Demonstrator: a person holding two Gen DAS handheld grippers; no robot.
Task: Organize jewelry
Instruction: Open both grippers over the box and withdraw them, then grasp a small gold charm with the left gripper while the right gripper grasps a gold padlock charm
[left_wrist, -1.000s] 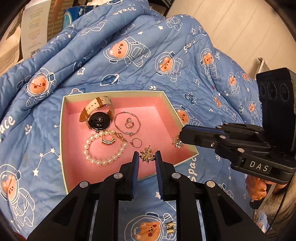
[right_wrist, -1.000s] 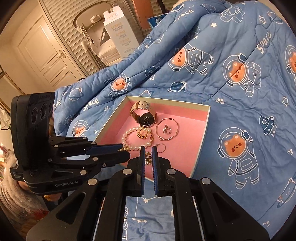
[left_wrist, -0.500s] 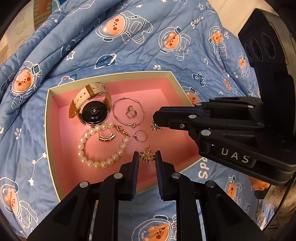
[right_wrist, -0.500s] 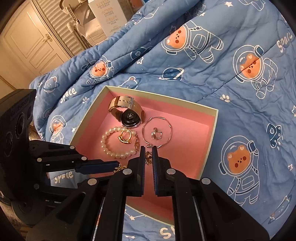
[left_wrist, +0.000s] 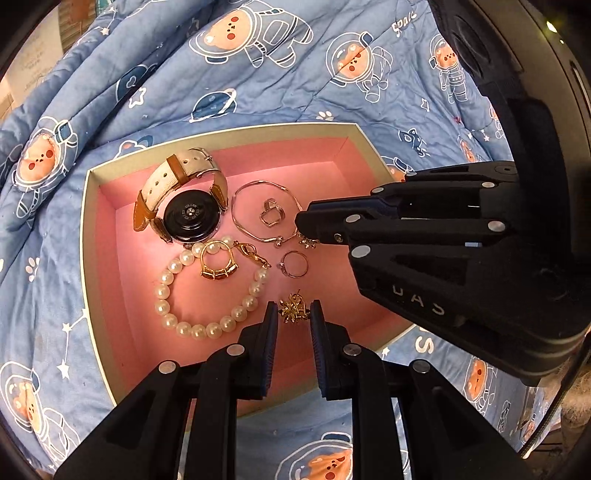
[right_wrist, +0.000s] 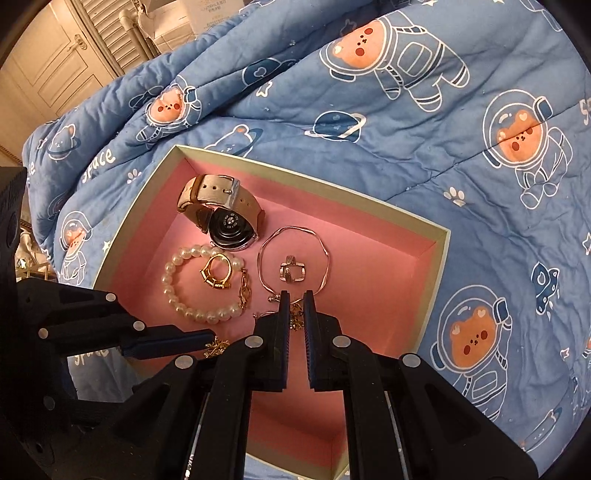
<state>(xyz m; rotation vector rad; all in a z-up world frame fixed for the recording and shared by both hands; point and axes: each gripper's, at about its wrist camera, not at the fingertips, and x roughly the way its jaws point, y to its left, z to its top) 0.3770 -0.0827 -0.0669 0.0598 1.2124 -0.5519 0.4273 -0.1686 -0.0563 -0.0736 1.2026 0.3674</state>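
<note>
You've brought both tools down over the box (left_wrist: 88, 206) on the bed, the left tool (left_wrist: 293, 314) clamped on a gold earring (left_wrist: 293, 309), the right tool (right_wrist: 294, 314) pinched shut on another (its mate, probably), both ready to release inside.
</note>
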